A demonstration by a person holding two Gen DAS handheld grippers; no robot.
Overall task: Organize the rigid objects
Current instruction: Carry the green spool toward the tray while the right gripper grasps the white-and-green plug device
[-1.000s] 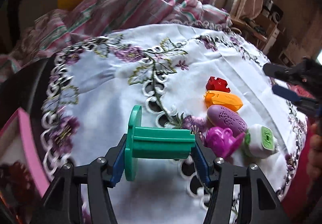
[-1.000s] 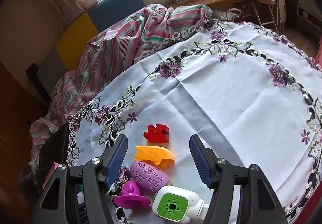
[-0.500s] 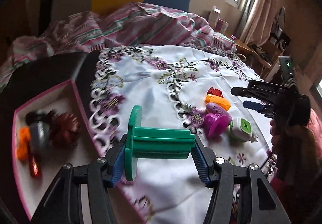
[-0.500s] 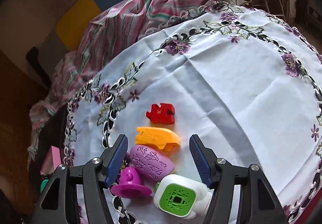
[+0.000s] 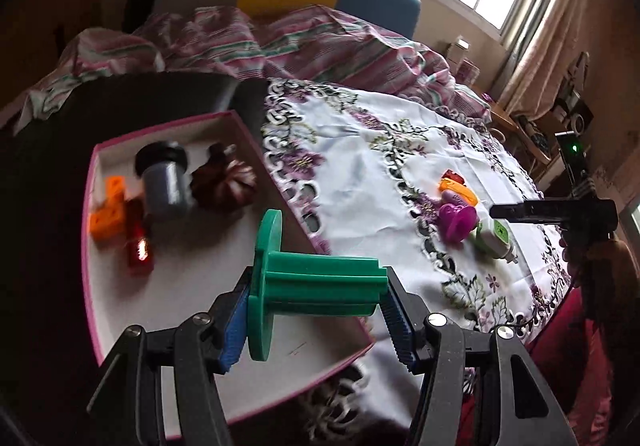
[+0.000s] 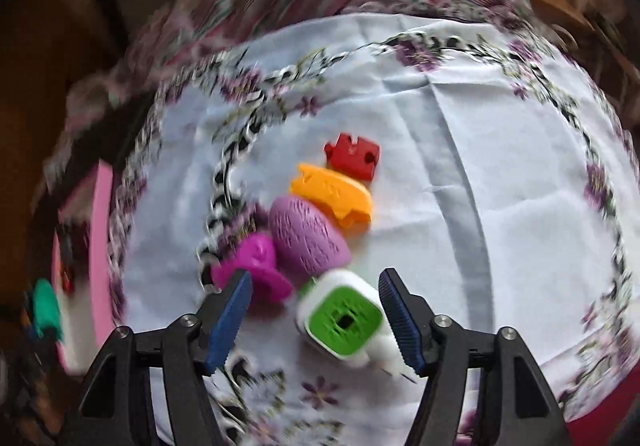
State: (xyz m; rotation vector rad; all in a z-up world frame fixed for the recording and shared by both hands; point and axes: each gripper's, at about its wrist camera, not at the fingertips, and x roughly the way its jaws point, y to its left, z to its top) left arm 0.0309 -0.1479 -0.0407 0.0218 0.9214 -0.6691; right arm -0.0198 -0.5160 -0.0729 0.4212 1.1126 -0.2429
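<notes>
My left gripper (image 5: 316,310) is shut on a green spool (image 5: 312,286) and holds it above the near right part of a pink-rimmed tray (image 5: 132,133). My right gripper (image 6: 316,310) is open, its jaws on either side of a white and green block (image 6: 340,322) on the tablecloth. Behind the block lie a magenta piece (image 6: 256,266), a purple oval piece (image 6: 308,238), an orange piece (image 6: 332,193) and a red puzzle piece (image 6: 354,155). The right gripper also shows in the left wrist view (image 5: 516,211), over the same toys.
The tray holds a grey cylinder (image 5: 166,181), a dark red ridged piece (image 5: 224,185), an orange block (image 5: 108,209) and a red piece (image 5: 138,242). The white embroidered cloth (image 5: 380,173) covers the round table. A striped blanket (image 5: 280,41) lies behind.
My left gripper has swung left with the green spool, from above the cloth to above the tray. My right gripper has moved down and closer to the white and green block.
</notes>
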